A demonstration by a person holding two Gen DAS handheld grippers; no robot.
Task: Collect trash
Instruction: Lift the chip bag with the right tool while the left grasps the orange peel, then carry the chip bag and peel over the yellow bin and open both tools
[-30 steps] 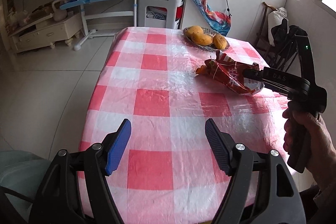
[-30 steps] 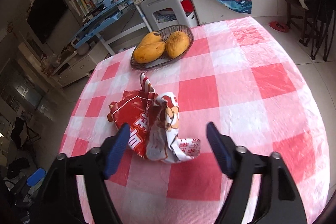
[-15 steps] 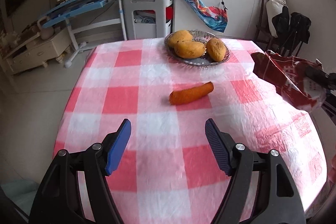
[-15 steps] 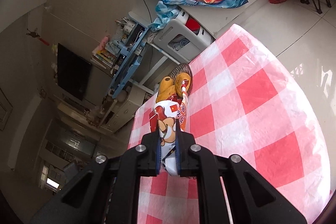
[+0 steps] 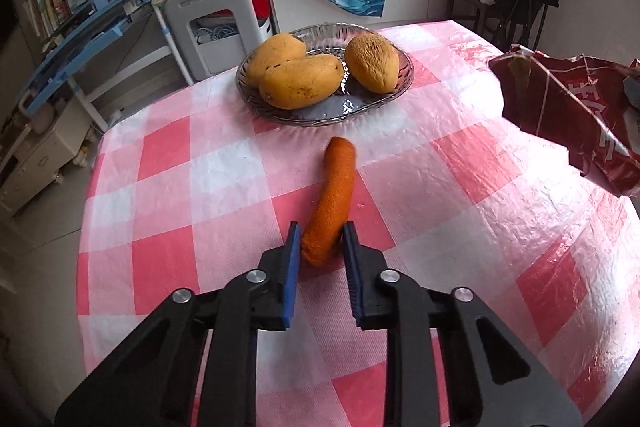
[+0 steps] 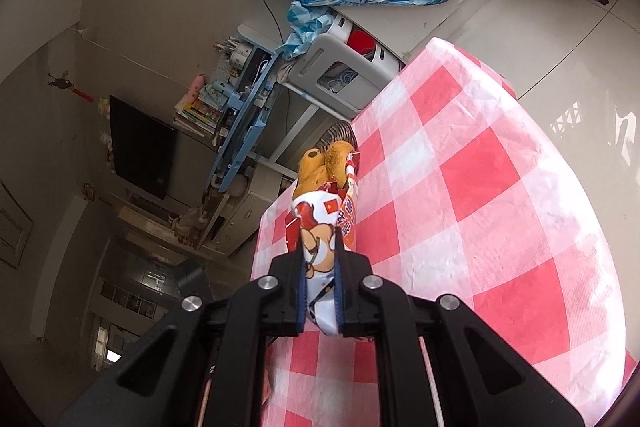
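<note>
Tablecloth (image 5: 224,155) checked red-white; left gripper (image 5: 320,239) clamps orange peel (image 5: 334,195); right gripper (image 6: 318,259) pinches wrapper (image 6: 318,227).

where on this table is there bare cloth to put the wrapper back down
Bare checked tablecloth lies right of the orange peel, under the snack wrapper that the right gripper holds up. More lies left of the peel, toward the table's left edge. It is crowded at the far middle, where the fruit dish sits just beyond the peel and the left gripper.
</note>
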